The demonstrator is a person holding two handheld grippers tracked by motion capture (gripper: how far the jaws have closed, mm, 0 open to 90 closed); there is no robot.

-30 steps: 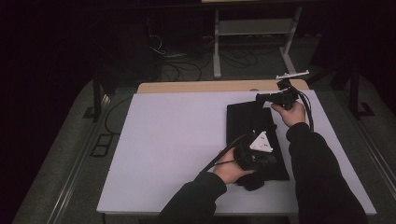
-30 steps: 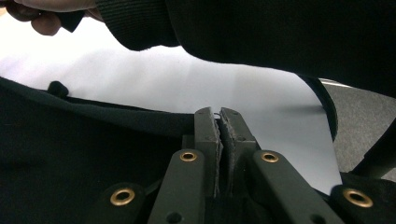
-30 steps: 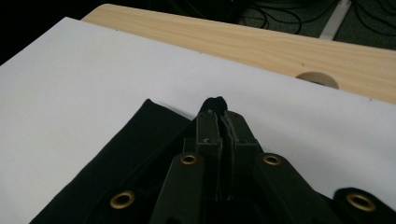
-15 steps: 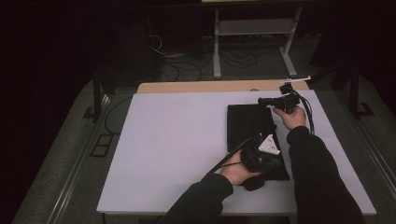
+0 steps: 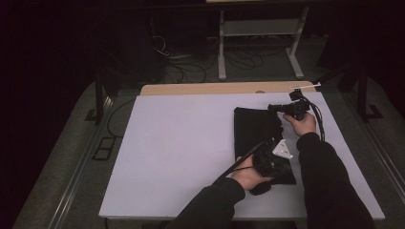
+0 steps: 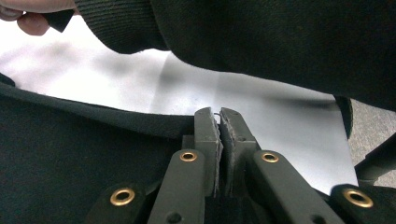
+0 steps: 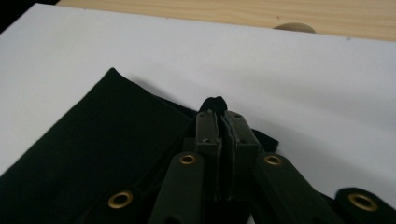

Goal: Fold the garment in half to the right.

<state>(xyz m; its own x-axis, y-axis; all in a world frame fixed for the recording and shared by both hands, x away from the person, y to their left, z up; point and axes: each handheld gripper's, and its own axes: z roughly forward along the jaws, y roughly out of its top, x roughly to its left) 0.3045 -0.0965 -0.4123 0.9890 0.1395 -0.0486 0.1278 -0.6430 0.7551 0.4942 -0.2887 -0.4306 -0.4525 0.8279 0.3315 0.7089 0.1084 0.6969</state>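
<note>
Left claw [image 5: 276, 164] clamping the near edge of the black cloth [image 5: 255, 129], right claw [image 5: 274, 108] pinching its far right corner; both clenched on fabric; cloth lying flat on the white tabletop [image 5: 181, 143], stretching between the claws; best keeping both pinches tight and lowering evenly so the fold is landing square.

A white table [image 5: 181, 157] carries 1 folded black cloth [image 5: 255, 126] at its right.

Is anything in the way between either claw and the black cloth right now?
Nothing visible. The left claw is shut on the black cloth at its near edge, and the right claw is shut on its far edge, on the white table.
</note>
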